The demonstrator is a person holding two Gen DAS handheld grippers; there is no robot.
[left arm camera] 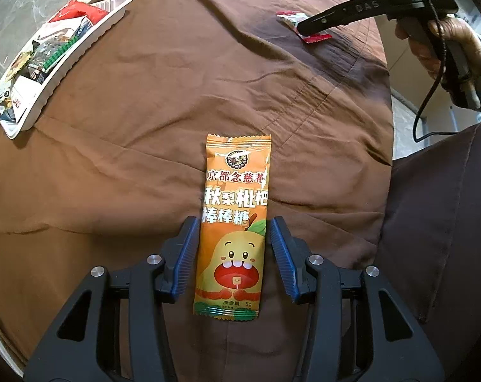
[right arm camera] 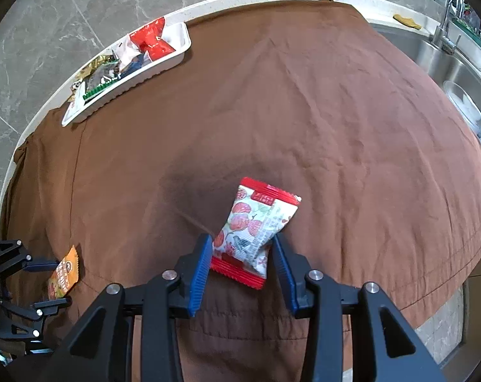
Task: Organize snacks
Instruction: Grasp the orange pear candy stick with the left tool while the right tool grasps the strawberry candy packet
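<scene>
An orange lollipop packet point(left arm camera: 232, 222) with a cartoon pear lies flat on the brown cloth point(left arm camera: 145, 159). My left gripper point(left arm camera: 234, 222) points down over it, a blue pad on each side of its lower half, with a thin gap on the right. In the right wrist view the same packet point(right arm camera: 63, 273) shows between that gripper's fingers point(right arm camera: 43, 265). A white and red fruit-print packet point(right arm camera: 256, 232) sits between the pads of my right gripper point(right arm camera: 242, 237), which stand close against its sides without squeezing it. It also shows under the right gripper's finger point(left arm camera: 320, 20).
A white tray point(left arm camera: 65, 67) holding several snack packets stands at the far left edge of the counter, also visible as the tray point(right arm camera: 138, 78). A steel sink point(right arm camera: 447, 63) with a tap and a bowl point(right arm camera: 466, 105) lies at the far right. A hand point(left arm camera: 447, 41) holds the right gripper.
</scene>
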